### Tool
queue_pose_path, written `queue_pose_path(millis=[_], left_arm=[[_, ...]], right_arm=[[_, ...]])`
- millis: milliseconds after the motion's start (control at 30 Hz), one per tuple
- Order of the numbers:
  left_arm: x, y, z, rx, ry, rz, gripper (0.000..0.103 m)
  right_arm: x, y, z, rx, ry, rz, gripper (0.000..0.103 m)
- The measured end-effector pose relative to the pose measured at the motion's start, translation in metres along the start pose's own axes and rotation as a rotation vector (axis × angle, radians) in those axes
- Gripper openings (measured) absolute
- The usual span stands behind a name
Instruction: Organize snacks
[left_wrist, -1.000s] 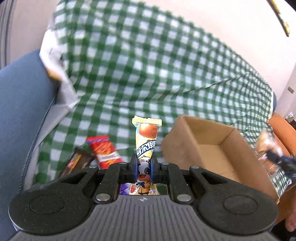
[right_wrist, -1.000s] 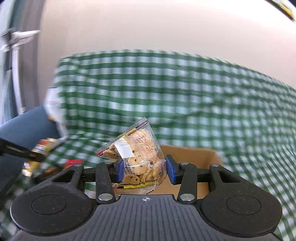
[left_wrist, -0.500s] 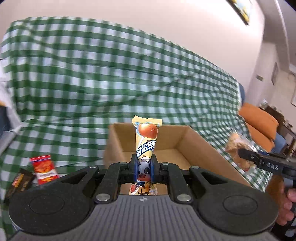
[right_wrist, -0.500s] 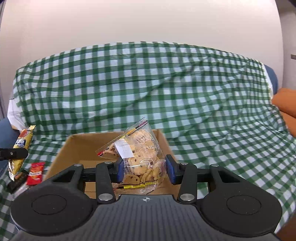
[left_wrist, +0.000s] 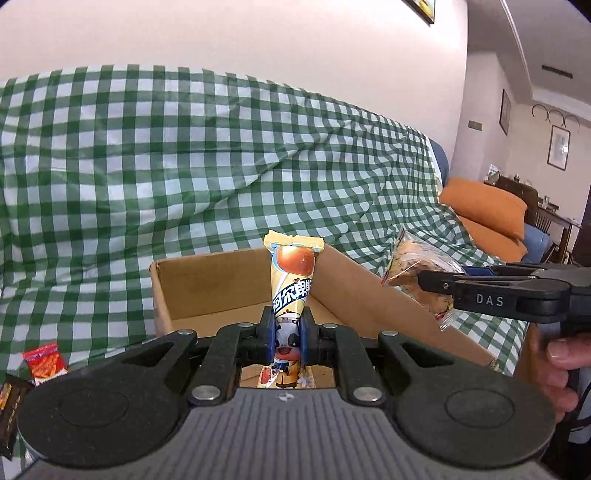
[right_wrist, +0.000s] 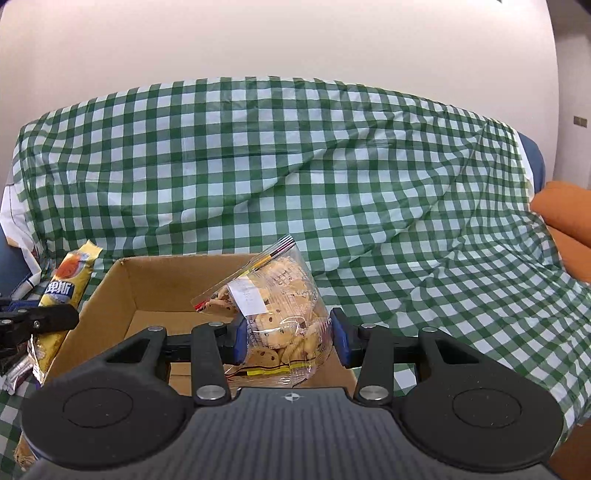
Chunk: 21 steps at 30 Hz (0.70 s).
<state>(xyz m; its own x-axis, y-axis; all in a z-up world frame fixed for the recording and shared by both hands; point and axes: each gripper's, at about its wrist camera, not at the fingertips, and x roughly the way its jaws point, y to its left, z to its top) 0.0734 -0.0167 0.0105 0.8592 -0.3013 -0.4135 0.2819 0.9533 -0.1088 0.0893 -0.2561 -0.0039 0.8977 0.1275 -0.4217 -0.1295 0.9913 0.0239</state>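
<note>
An open cardboard box (left_wrist: 207, 284) (right_wrist: 155, 280) sits on the green checked cloth. My left gripper (left_wrist: 287, 338) is shut on a slim yellow snack packet (left_wrist: 292, 280), held upright over the box's near edge; that packet (right_wrist: 68, 284) also shows at the left of the right wrist view, beside the box's left wall. My right gripper (right_wrist: 290, 338) is shut on a clear bag of cookies (right_wrist: 277, 310), held above the box's near right part. In the left wrist view this cookie bag (left_wrist: 413, 266) hangs over the box's right wall.
A red snack packet (left_wrist: 44, 363) and a dark wrapper (left_wrist: 9, 400) lie on the cloth left of the box. Orange cushions (left_wrist: 487, 210) sit far right. The checked cloth (right_wrist: 295, 166) rises behind the box. A person's hand (left_wrist: 561, 365) grips the right tool.
The left gripper swung right with the yellow packet, from over the cloth to over the box. The right gripper came down and settled over the box with the cookie bag. Both grips held.
</note>
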Motion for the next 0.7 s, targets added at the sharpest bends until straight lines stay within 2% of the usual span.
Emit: queue_pose_path(millis=[700], left_arm=[[0.0033,-0.0026,0.0006,0.000,-0.001,-0.010,0.013]], right_arm=[[-0.0004,0.0060,-0.0021,-0.007,-0.006,-0.015,0.046]])
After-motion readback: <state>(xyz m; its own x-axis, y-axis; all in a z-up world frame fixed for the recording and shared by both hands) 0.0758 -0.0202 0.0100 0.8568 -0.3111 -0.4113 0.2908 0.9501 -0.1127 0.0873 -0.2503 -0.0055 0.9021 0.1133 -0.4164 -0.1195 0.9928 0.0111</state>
